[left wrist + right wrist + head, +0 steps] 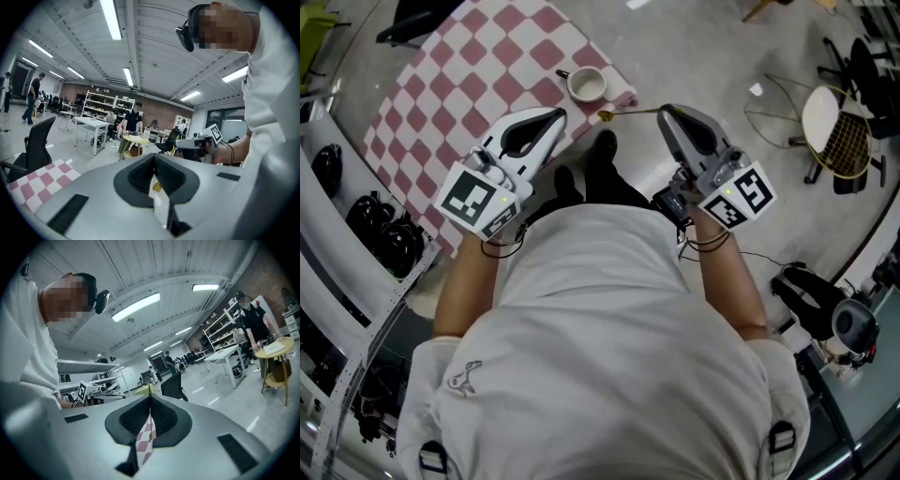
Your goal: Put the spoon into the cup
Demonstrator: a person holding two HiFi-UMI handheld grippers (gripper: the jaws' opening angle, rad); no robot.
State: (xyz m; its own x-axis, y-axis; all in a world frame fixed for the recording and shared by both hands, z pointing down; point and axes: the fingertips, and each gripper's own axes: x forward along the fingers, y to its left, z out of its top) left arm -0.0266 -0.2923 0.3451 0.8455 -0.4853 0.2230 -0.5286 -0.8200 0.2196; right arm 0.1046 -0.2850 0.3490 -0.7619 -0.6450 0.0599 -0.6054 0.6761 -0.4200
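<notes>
A white cup (587, 84) stands on the near edge of a red-and-white checked cloth (478, 66) on the floor. My right gripper (662, 112) is shut on the handle end of a gold spoon (628, 112). The spoon's bowl points left, just short of the cup and lower in the head view. In the right gripper view the jaws meet at the tip (150, 397), with the thin spoon (148, 438) edge-on and the checked cloth (145, 446) showing through the slit. My left gripper (555, 114) is shut with nothing in it, beside the cup's left; its tips (154, 157) touch.
The person's dark shoes (602, 150) stand between the grippers. A round wire-frame table (827, 127) is at the right, dark helmets (380, 234) on a shelf at the left. Across the room are tables, office chairs (35, 147) and other people (133, 119).
</notes>
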